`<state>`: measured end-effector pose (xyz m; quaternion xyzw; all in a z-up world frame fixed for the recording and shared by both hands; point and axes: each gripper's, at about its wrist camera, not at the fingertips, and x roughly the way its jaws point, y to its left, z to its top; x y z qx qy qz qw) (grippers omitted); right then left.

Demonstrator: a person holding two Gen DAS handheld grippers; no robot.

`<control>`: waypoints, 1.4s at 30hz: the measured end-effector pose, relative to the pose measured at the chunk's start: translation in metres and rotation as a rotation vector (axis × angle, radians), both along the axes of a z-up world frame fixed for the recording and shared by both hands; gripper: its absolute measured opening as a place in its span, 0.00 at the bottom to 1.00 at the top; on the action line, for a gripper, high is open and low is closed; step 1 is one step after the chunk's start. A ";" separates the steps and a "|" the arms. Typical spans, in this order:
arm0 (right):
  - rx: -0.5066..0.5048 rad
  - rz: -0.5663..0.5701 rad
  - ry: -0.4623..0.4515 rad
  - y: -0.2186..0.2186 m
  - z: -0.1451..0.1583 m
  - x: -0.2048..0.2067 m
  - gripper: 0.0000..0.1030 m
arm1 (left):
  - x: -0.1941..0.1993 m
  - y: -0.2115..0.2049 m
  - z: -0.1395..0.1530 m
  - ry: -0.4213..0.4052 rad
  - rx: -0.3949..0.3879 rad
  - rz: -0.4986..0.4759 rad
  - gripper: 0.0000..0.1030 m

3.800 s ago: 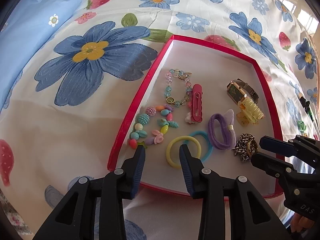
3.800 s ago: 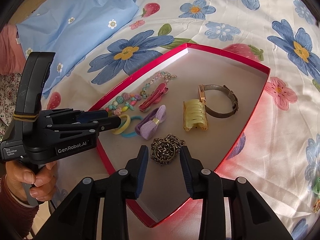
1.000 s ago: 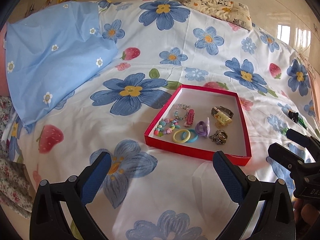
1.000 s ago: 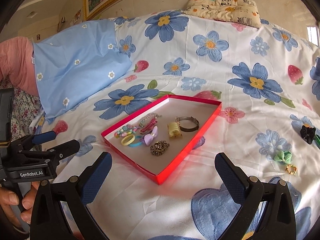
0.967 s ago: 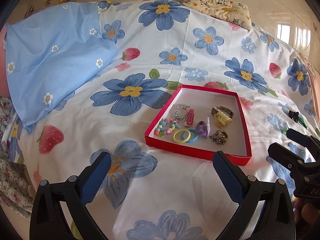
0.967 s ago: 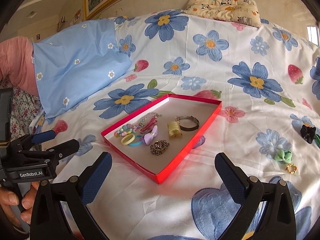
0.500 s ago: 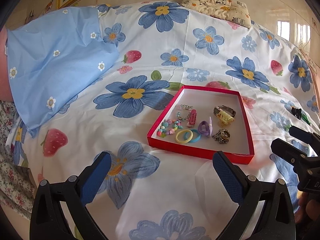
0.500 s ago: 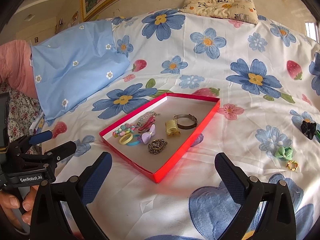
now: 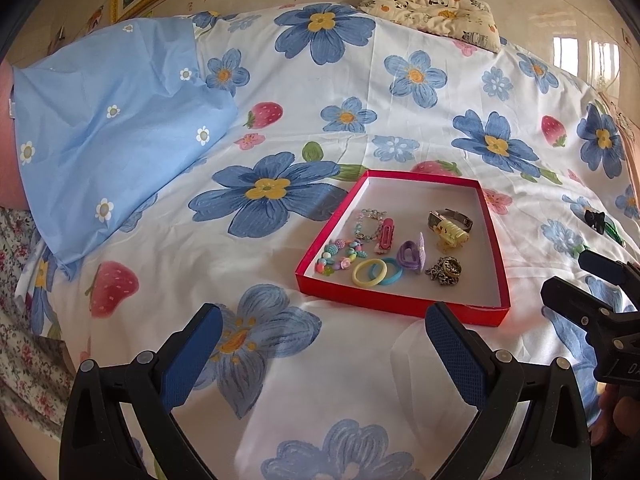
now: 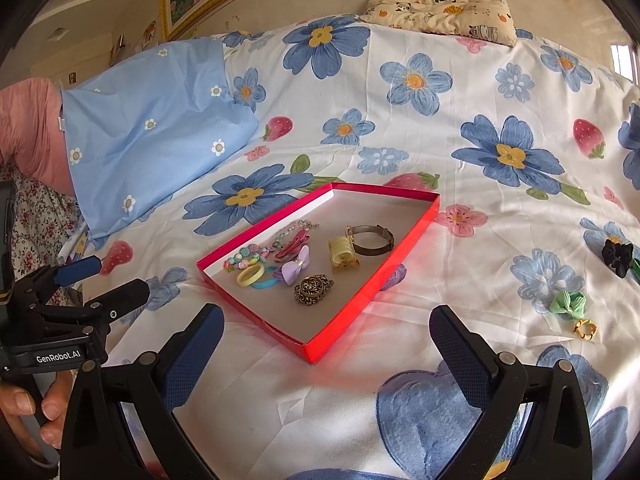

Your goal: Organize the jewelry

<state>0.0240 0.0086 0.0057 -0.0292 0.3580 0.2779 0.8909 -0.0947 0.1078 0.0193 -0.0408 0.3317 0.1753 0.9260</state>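
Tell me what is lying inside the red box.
Inside the red box: beads, two hair rings, pink clip, purple bow, yellow clip, watch, chain. Anything beneath them is covered.

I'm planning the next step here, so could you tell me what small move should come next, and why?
Probably swing the right gripper, open and empty, toward the green bow and gold ring. They lie on the bedsheet with a black bow, outside the red tray.
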 end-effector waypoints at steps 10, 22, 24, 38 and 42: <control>0.000 0.001 0.001 0.002 0.000 -0.001 1.00 | 0.001 0.000 0.000 0.003 0.005 -0.005 0.99; -0.001 0.002 0.004 0.002 0.000 -0.001 1.00 | 0.002 0.000 -0.001 0.006 0.012 -0.005 0.99; -0.002 0.002 0.004 0.002 0.000 -0.001 1.00 | 0.002 0.000 -0.002 0.006 0.011 -0.006 0.99; 0.002 0.008 -0.002 0.006 0.000 -0.004 1.00 | 0.003 0.000 -0.005 0.008 0.019 -0.013 0.99; 0.003 0.007 -0.001 0.006 0.000 -0.004 1.00 | 0.004 0.000 -0.006 0.011 0.018 -0.014 0.99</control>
